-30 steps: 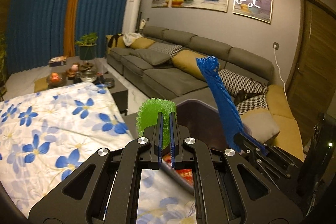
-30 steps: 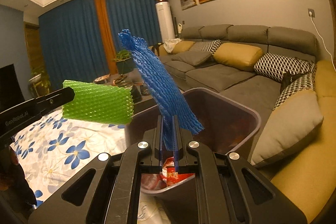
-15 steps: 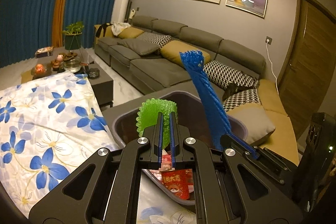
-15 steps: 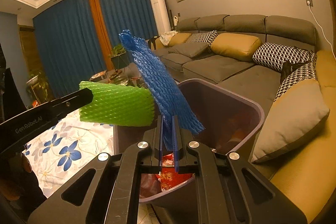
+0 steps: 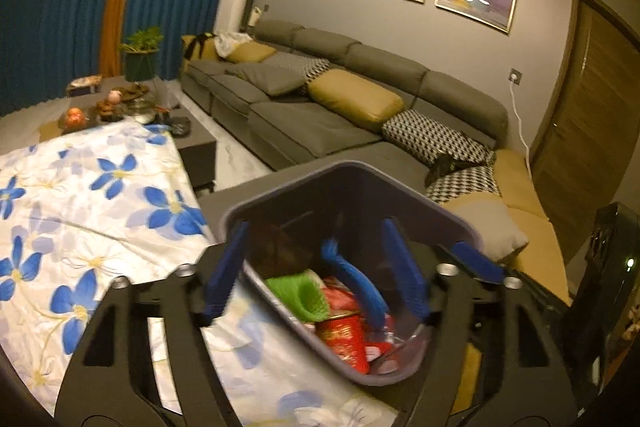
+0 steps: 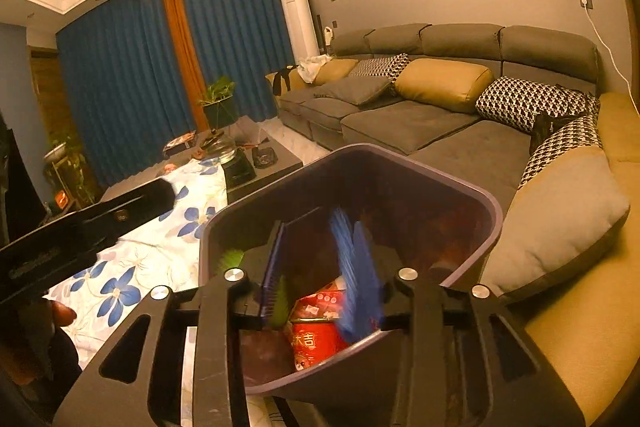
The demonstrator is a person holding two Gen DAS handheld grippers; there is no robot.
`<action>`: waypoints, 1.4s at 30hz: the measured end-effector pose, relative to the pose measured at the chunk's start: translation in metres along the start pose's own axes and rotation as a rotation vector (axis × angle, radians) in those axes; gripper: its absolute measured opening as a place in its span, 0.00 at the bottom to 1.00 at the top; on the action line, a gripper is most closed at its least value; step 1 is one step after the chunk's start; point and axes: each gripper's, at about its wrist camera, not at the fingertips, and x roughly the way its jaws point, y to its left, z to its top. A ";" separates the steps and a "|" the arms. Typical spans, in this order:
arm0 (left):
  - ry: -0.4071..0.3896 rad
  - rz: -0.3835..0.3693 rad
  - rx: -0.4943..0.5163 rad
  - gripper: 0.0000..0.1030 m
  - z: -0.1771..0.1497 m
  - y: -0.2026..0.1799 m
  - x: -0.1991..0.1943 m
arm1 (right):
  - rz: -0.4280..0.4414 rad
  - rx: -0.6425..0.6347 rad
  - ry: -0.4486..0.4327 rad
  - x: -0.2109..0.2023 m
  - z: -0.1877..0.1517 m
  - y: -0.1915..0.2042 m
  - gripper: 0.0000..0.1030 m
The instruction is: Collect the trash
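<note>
A dark purple trash bin (image 5: 348,169) (image 6: 496,223) stands just ahead of both grippers, with red packaging (image 5: 345,341) (image 6: 316,341) inside. My left gripper (image 5: 316,267) hangs over the bin's near rim, its jaws opening with nothing between them. The green foam net (image 5: 301,291) lies loose inside the bin. My right gripper (image 6: 326,287) is over the bin too, jaws opening. The blue foam net (image 6: 354,267) (image 5: 354,281) shows as a blur between them, dropping free into the bin. Only slivers of the green foam net (image 6: 231,259) show in the right wrist view.
A table under a white cloth with blue flowers (image 5: 80,211) lies left of the bin. Beyond and to the right runs a grey sofa (image 5: 360,99) with cushions (image 6: 560,223). A dark coffee table (image 6: 264,163) with bowls and a plant stands further back. A wooden door (image 5: 592,115) is at far right.
Both grippers went from shut to open over the bin. The green net dropped from the left jaws into the bin and the blue net slipped out of the right jaws. Both hands sank slightly.
</note>
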 end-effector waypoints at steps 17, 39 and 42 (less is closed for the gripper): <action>-0.074 0.329 0.049 0.94 -0.054 0.027 -0.101 | -0.044 -0.110 -0.070 -0.059 -0.025 0.031 0.95; -0.150 0.430 -0.026 0.94 -0.099 0.051 -0.246 | 0.006 -0.176 -0.109 -0.163 -0.069 0.115 0.95; -0.153 0.424 -0.029 0.94 -0.104 0.052 -0.259 | -0.001 -0.180 -0.105 -0.171 -0.074 0.121 0.95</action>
